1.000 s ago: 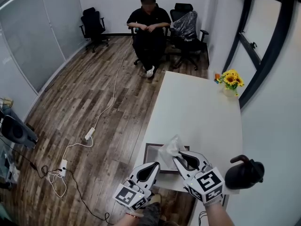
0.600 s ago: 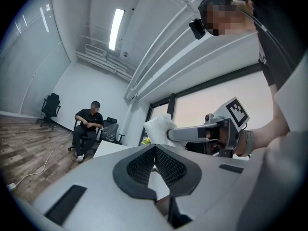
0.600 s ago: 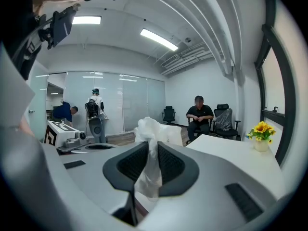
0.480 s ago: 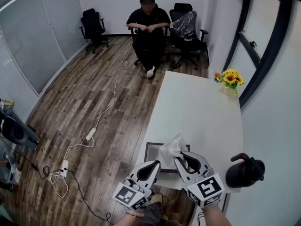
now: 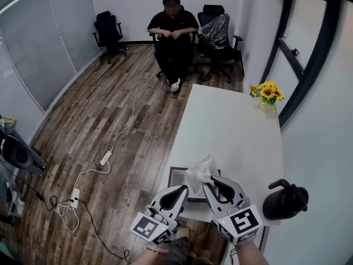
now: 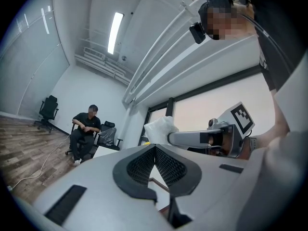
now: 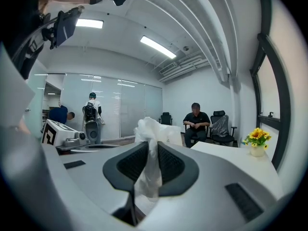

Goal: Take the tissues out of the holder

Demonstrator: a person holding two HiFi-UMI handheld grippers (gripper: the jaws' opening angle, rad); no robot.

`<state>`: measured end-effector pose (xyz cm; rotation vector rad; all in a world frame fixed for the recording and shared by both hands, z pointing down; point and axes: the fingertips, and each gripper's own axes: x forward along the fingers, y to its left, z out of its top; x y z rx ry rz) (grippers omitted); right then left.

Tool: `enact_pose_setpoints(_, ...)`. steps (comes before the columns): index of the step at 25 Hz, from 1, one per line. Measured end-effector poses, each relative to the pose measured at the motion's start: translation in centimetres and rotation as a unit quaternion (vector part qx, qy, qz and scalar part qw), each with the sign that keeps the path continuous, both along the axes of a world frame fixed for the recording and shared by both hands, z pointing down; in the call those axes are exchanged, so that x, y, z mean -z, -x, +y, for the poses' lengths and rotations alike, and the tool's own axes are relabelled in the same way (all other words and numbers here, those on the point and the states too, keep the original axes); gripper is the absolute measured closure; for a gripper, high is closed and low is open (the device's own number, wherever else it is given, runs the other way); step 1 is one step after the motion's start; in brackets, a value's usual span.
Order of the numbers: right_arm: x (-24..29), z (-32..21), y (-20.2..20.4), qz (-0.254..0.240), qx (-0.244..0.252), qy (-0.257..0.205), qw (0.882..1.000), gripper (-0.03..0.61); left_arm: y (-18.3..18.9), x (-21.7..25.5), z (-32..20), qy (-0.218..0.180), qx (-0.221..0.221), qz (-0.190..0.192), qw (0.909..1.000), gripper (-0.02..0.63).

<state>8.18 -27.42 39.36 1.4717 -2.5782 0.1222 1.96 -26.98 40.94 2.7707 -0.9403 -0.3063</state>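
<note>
tissue, white and crumpled, stands up above the dark-framed holder at the near left part of the white tabletop, pinched in the right tongs. the right gripper view shows what the head view cannot: the black ribbed pads are clamped on the sheet, which bunches beyond the tips and trails down between the jaws toward the camera; whether its tail reaches the holder no view shows. the left gripper view shows the left tongs closed pad against pad with nothing between, and catches the right tongs side-on to the right with the tissue puffed past their tips. in the head view the left tongs sit just left of the right ones, at the holder's near side. the holder lies close to the tabletop's near edge and left edge, beyond which is wood floor with a white cable. a black jug stands at the near right edge, well apart from the holder, and sunflowers at the far right by the wall; a wide white stretch lies between them and the holder. a seated person is beyond the far end.
</note>
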Motion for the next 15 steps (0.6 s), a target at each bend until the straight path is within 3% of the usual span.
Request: enact_pose_setpoints(15,0.49,0.56,-0.7,-0.007,-0.013,-0.017,1.0,0.514,-0.62,0.51,0.08,-0.006,-0.005,-0.004,1.0,0.606)
